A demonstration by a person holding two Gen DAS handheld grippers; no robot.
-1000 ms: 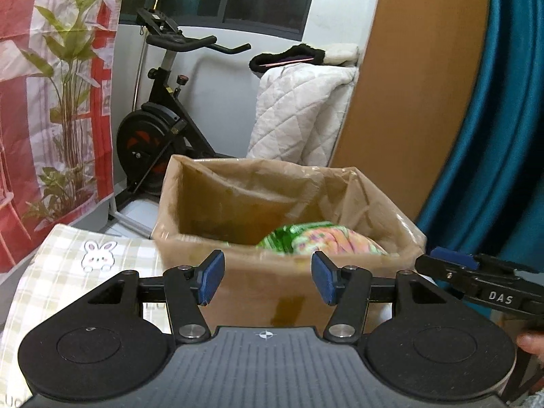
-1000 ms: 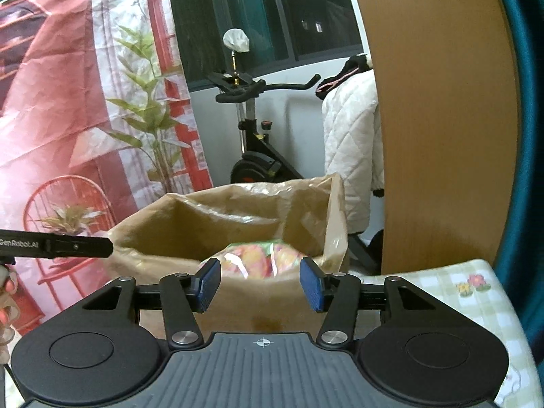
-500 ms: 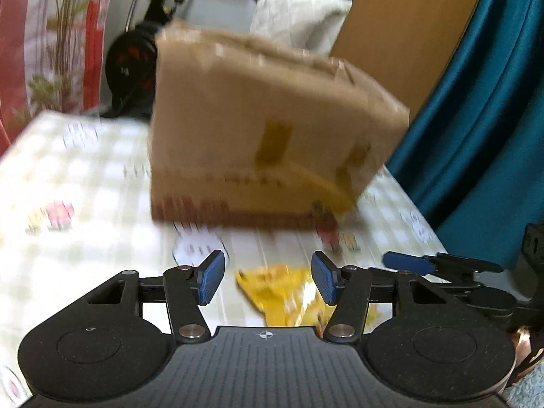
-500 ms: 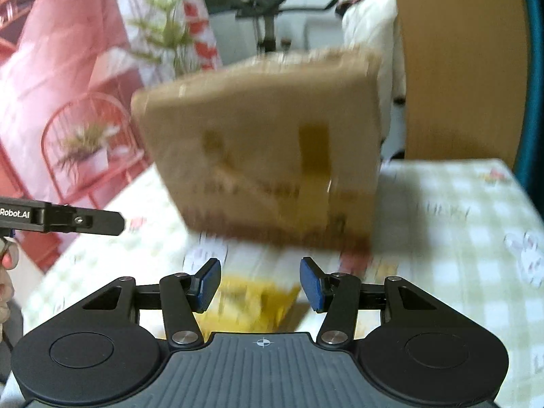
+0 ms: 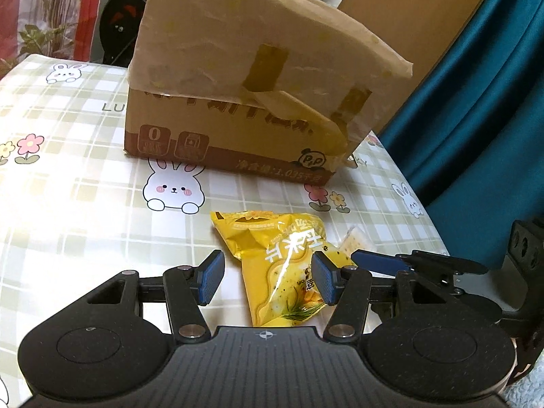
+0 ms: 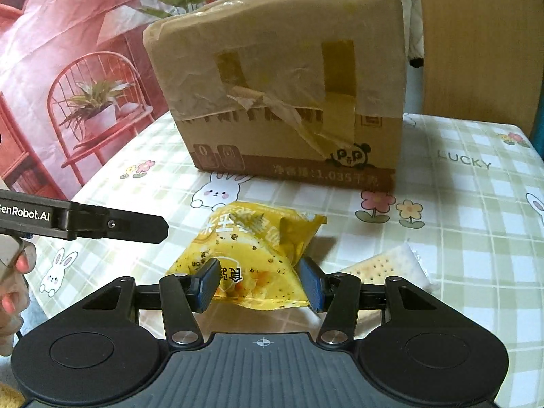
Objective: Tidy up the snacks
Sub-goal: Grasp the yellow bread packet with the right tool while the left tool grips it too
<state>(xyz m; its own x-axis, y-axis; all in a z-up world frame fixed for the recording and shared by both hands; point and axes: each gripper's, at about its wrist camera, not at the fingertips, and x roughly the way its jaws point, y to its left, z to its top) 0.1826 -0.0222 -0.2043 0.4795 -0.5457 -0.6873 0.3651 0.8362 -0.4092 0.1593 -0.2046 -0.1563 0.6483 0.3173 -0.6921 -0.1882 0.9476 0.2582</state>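
From my left wrist, my left gripper (image 5: 267,277) straddles the yellow snack bag (image 5: 284,267) on the worktop (image 5: 68,183) before the cardboard box (image 5: 258,78), jaws released; from my right, my right gripper (image 6: 259,284) brackets it too, jaws opening, so we could collide or tear it.
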